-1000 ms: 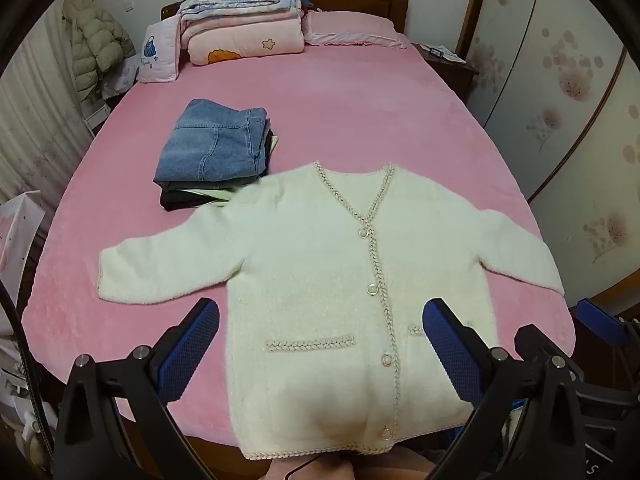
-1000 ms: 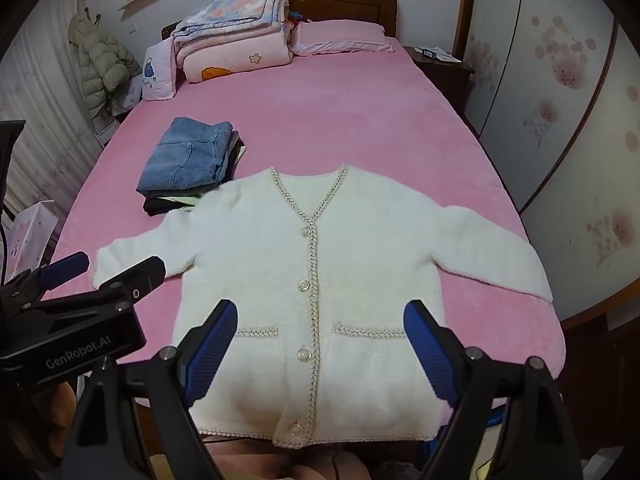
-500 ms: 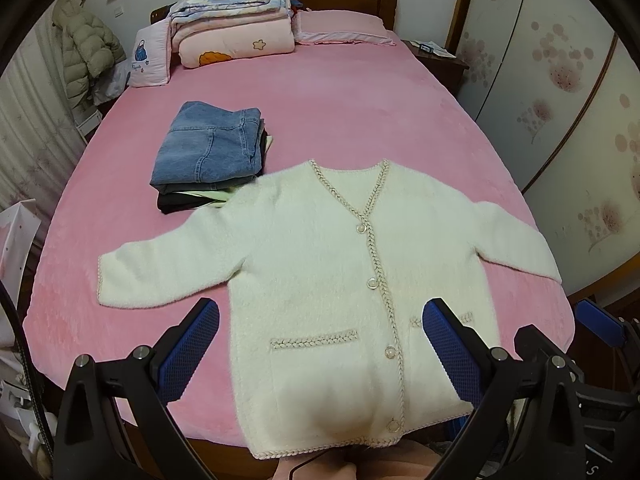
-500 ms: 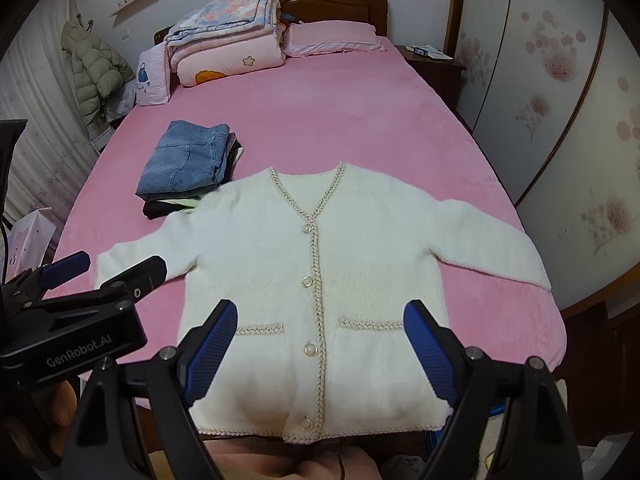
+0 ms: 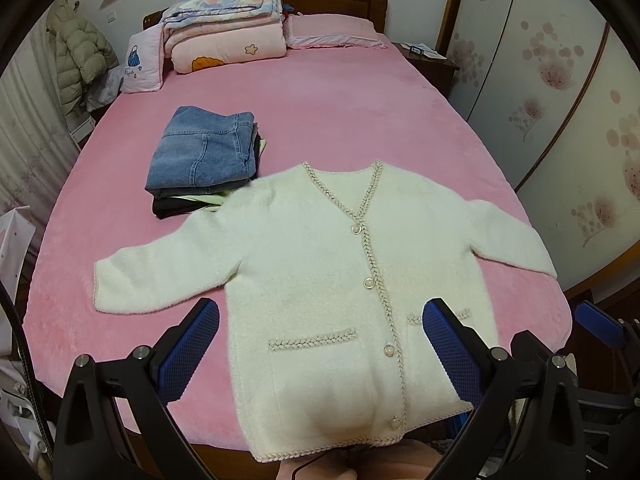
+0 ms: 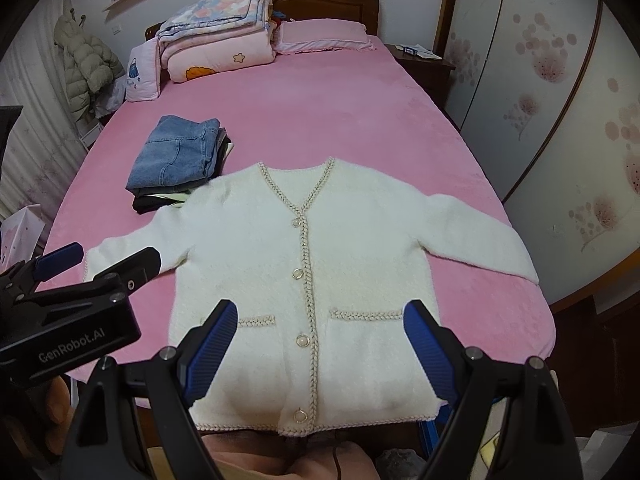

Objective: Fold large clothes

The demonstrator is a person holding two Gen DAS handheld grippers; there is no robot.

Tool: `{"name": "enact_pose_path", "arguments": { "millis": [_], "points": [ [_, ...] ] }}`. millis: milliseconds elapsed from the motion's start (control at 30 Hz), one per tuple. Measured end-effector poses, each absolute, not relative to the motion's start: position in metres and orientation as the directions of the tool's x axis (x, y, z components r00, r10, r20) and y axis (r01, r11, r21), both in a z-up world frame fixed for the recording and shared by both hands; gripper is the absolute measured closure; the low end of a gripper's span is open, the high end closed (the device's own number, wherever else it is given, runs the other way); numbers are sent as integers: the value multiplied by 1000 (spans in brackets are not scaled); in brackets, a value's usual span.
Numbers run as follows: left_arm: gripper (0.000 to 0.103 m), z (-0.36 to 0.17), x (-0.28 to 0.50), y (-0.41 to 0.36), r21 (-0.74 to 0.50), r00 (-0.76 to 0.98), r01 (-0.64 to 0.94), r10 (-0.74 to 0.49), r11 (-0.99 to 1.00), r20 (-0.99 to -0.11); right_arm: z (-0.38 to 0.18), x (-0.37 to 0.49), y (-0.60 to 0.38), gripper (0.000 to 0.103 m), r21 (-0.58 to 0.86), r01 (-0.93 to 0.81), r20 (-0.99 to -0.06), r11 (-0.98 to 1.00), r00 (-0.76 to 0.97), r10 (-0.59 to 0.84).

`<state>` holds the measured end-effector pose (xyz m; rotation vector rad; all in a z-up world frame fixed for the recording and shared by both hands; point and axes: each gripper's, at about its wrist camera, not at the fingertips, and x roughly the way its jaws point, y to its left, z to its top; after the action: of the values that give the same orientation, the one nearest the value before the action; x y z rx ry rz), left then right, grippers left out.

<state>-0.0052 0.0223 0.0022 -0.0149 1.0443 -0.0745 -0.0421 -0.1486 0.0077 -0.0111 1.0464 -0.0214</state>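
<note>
1. The cream cardigan point(image 5: 320, 280) lies flat and face up at the near edge of the bed point(image 5: 340, 112), buttoned, both sleeves spread toward the side edges, hem overhanging the near edge slightly. By my reading the spreading step is done and no fold has begun.
2. The left gripper point(image 5: 320, 344) hovers above the lower front with jaws spread wide, grasping nothing. The right gripper point(image 6: 318, 344) is likewise released and empty, above the pockets.
3. The next move probably calls for taking one sleeve by its cuff and laying it across the chest; the fluffy knit should pinch easily but may drag the body with it.
4. No container shows. A stack of folded clothes point(image 5: 204, 160), denim on top, sits toward the left edge, touching the cardigan's shoulder, likely the destination.
5. Folded quilts point(image 5: 228, 28) lie at the head edge.
</note>
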Motion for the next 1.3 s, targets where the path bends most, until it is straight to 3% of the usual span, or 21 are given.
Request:
{"name": "enact_pose_path", "arguments": {
  "millis": [1300],
  "points": [
    [2,2,-5,40,-25,503,59,-51,998,-862,12,-45,-142,18,17,73,-854,997,520,-24]
  ]
}}
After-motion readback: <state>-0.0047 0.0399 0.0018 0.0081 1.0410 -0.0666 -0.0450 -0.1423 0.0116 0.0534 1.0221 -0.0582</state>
